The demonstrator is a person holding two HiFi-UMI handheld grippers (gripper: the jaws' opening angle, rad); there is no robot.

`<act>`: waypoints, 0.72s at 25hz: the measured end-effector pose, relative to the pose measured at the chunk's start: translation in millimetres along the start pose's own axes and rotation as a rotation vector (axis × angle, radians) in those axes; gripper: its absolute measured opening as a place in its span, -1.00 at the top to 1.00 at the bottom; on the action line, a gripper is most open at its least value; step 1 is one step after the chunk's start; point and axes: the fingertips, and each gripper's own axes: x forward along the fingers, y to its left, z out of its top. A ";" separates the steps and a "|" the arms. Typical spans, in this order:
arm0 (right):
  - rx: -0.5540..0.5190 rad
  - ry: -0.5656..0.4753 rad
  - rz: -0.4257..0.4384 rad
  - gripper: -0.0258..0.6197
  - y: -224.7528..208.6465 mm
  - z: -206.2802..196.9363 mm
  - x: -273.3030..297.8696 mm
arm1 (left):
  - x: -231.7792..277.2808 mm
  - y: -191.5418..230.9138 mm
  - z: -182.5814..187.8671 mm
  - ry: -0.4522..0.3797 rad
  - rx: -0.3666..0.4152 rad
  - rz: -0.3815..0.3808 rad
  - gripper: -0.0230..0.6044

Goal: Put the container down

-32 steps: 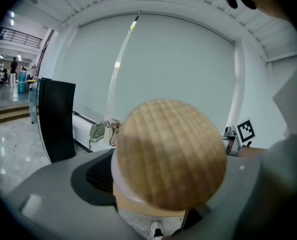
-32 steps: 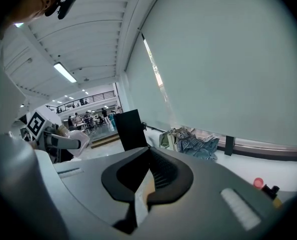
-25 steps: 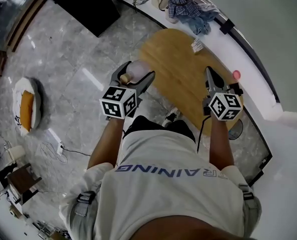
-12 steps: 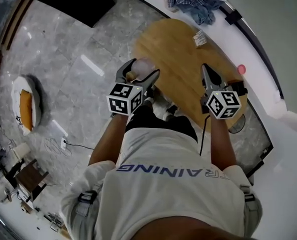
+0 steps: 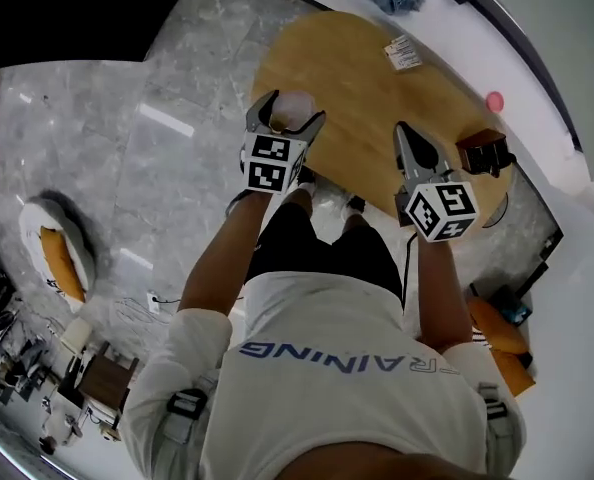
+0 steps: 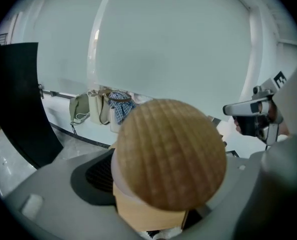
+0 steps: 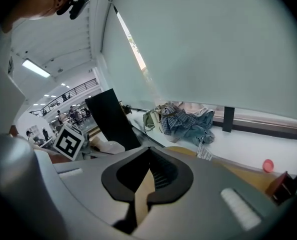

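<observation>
The container [image 6: 168, 154] is a pale jar with a round wooden lid that fills the left gripper view. My left gripper [image 5: 286, 121] is shut on the container [image 5: 291, 108] and holds it in the air above the near left edge of the oval wooden table [image 5: 367, 88]. My right gripper [image 5: 413, 152] hovers over the table's near right part. Its jaws are shut with nothing between them, as the right gripper view [image 7: 147, 178] shows. The jar's lower part is hidden by the jaws.
On the table lie a paper tag [image 5: 404, 53], a pink cap [image 5: 494, 100] and a dark brown box [image 5: 481, 150]. Clothes [image 7: 186, 121] and bags [image 6: 96, 106] sit on the white ledge behind. A black panel [image 7: 111, 116] stands at left on the marble floor [image 5: 157, 158].
Both grippers have moved forward toward the table. The left one has carried the container from beside the table's edge to above it. The right gripper stays shut.
</observation>
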 end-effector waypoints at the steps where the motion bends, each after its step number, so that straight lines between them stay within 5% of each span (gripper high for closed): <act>1: 0.006 0.003 -0.010 0.87 -3.3 -3.3 9.0 | 16.7 4.6 -6.0 0.015 0.006 -0.005 -0.35; 15: 0.146 0.089 -0.086 0.87 -37.6 -77.0 70.7 | 208.8 41.0 -90.6 0.208 0.237 -0.053 -0.35; 18: 0.193 0.106 -0.107 0.87 -44.7 -98.3 68.3 | 232.4 36.5 -101.7 0.242 0.228 -0.066 -0.35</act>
